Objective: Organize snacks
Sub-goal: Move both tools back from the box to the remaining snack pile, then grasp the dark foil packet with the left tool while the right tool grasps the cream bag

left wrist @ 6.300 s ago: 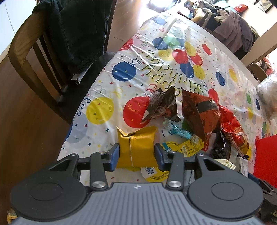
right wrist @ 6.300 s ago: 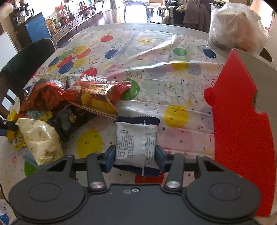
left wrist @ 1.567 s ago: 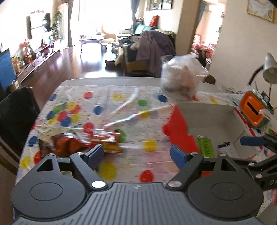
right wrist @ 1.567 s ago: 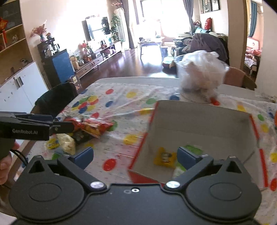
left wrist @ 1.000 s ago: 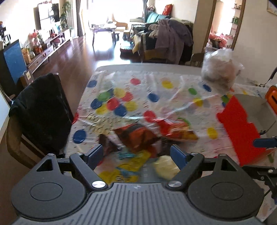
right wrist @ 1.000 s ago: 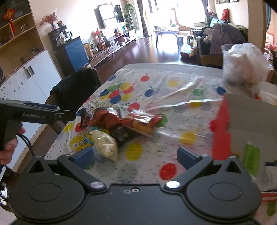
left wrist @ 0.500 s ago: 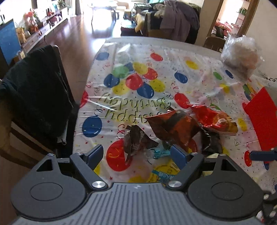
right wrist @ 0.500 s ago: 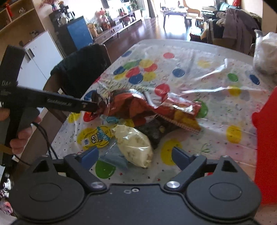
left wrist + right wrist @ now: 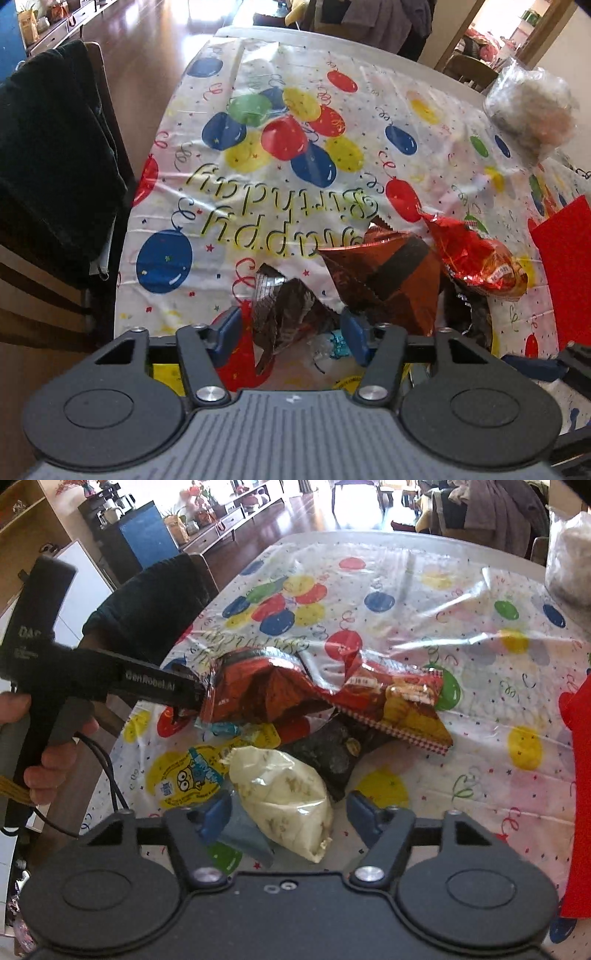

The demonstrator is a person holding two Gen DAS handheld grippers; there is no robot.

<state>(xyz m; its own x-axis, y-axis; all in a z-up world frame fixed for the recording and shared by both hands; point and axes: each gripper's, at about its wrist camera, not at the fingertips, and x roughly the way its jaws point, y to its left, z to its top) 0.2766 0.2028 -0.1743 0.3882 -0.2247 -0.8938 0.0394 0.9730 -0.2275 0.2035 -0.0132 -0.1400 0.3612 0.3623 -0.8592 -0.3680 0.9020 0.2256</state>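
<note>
Two grippers closing on the snack pile at lower centre of each frame: left gripper (image 9: 290,334) half-open astride dark wrapper (image 9: 284,314), right gripper (image 9: 288,814) half-open astride cream bag (image 9: 284,797), neither yet pinched; advisable to centre pads before squeezing.

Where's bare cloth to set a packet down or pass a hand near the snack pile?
Free: the tablecloth beyond the birthday lettering, and the stretch between the red chip bag and the red box wall. Crowded: the near-left pile around the cream packet, where both grippers work.
</note>
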